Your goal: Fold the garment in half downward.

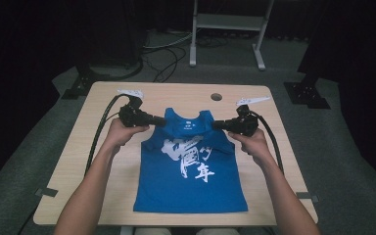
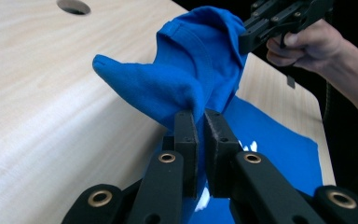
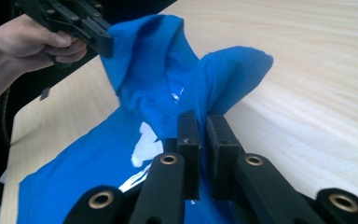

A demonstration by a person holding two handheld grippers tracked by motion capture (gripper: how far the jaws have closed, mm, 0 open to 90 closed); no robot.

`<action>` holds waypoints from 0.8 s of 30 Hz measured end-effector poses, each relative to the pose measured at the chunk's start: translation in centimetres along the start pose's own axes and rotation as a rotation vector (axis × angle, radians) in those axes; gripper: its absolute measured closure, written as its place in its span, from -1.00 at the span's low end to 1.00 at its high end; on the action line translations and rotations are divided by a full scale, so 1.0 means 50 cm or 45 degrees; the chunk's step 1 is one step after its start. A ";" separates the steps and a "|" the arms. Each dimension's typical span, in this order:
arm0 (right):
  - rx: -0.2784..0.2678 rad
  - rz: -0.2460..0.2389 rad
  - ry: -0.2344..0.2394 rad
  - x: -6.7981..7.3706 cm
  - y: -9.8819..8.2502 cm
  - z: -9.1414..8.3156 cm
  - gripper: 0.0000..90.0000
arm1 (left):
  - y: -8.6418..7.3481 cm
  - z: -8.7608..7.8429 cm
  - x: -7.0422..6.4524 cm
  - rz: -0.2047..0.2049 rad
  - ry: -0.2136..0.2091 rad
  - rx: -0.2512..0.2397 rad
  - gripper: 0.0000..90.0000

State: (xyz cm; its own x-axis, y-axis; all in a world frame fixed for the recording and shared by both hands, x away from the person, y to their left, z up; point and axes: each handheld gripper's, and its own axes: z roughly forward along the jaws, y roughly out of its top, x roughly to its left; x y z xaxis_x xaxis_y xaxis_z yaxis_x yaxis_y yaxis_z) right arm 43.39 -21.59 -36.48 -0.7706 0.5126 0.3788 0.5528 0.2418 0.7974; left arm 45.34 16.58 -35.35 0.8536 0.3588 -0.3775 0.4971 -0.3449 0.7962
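Left claw clamped on the left shoulder strap of the blue tank top; in the left gripper view the two jaws stand nearly together with a fold of blue fabric pinched between them, the strap bunched up into a peak above the pads. Left hand wraps the gripper body, its cable looping back over the near-left part of the bench.

Tank top lies face up at bench centre, white brush-style characters on the chest, hem toward the person. Lower part lies flat on the wood; the neckline end is lifted off the surface between the two claws, which the gripper views show as raised, creased cloth.

Right claw closed on the right shoulder strap; the right gripper view shows the jaws close-set with blue fabric caught between them. Right hand holds that gripper. A round hole sits in the bench top beyond the garment, toward the right. Grey carpeted floor surrounds the bench.
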 end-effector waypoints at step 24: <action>0.040 -0.037 0.066 0.061 -0.075 -0.030 0.90 | -0.059 0.002 -0.092 0.036 -0.040 0.112 0.90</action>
State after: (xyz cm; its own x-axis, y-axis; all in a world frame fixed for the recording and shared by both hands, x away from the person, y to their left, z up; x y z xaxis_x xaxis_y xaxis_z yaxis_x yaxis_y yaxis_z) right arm 38.51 -22.17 -37.63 -0.8012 0.4619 0.3804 0.5394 0.2821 0.7934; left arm 39.98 15.86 -36.00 0.8712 0.3211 -0.3713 0.4834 -0.4297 0.7627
